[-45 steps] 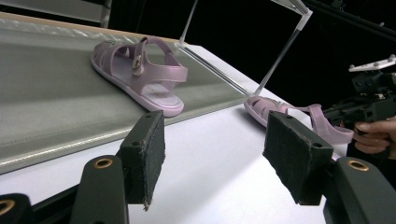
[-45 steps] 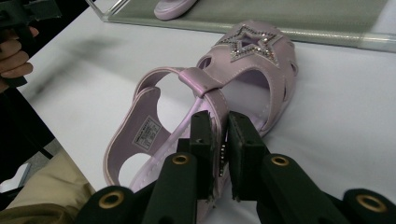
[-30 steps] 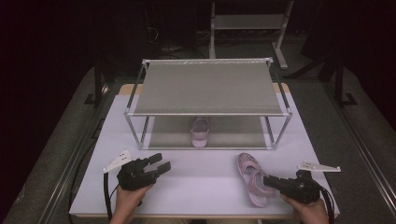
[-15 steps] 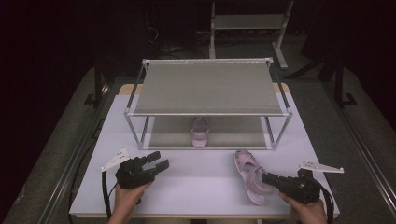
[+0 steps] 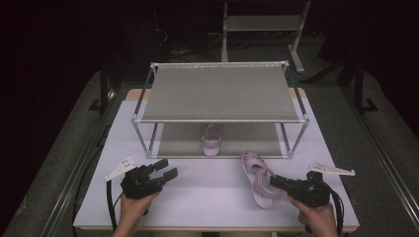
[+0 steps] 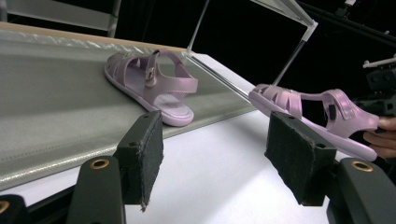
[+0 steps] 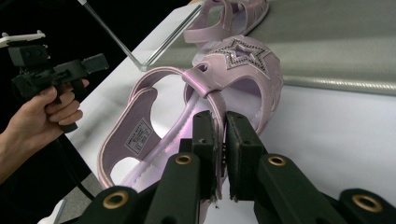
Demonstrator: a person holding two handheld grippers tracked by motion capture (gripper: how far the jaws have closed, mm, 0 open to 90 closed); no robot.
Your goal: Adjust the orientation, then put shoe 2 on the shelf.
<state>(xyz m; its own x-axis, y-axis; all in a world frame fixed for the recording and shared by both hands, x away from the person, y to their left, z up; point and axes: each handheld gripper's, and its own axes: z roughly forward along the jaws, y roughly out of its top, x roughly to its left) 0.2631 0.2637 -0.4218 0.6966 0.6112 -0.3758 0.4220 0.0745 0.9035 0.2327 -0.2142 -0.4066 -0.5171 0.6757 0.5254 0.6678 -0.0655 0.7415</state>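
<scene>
One sandal [image 5: 259, 178], clamped by its strap in the right gripper [image 5: 276, 181], has shifted left at lower right, toward the rack [image 5: 220, 94]; left gripper [image 5: 164, 169] waits wide, empty.

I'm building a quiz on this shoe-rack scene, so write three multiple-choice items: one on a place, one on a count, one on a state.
1. Where does the pink plastic sandal farther from the person rest?
A. rack's top shelf
B. rack's lower shelf
C. floor

2. How many pink sandals are there?
A. one
B. two
C. three

3. What is the right tool doing?
A. gripping the nearer pink star-decorated sandal's strap
B. hanging open
C. gripping the rack

Answers: 1 B, it lies under the grey metal-framed rack's top shelf; 2 B, one shelved, one held; 3 A, its jaws pinch the strap.
</scene>
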